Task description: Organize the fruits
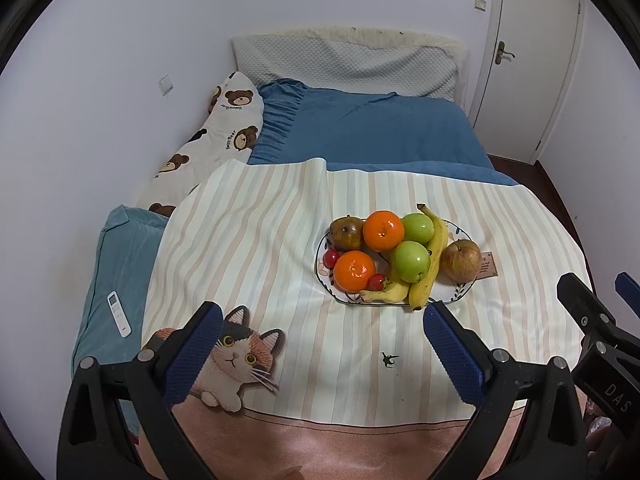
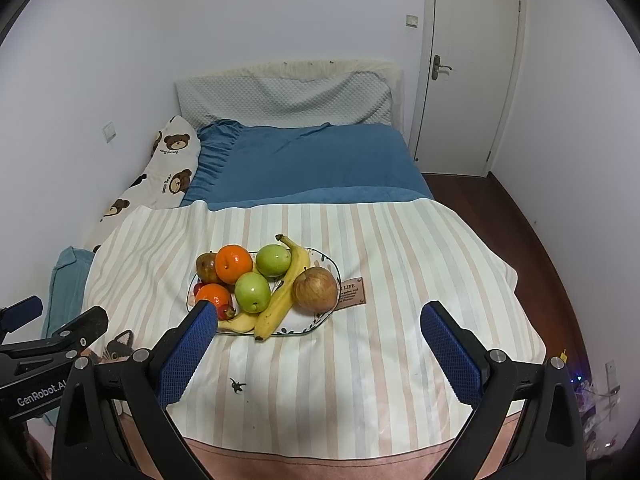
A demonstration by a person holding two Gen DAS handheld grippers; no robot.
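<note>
A white oval plate [image 1: 460,292] [image 2: 316,320] on the striped blanket holds two oranges [image 1: 383,230] [image 2: 233,263], two green apples [image 1: 411,261] [image 2: 253,292], a long banana [image 1: 434,256] [image 2: 286,292], a short banana [image 1: 386,293], a brownish pear [image 1: 346,233] [image 2: 206,266], a reddish apple [image 1: 461,260] [image 2: 315,289] and small red fruits [image 1: 331,257]. My left gripper [image 1: 322,344] is open and empty, in front of the plate. My right gripper [image 2: 319,346] is open and empty, just short of the plate's near rim.
The striped blanket [image 1: 260,248] with a cat print [image 1: 240,356] covers the bed's near end. A white remote [image 1: 119,314] lies on a teal cushion at left. Blue bedding [image 1: 360,132], pillows and a white door [image 2: 468,68] are beyond.
</note>
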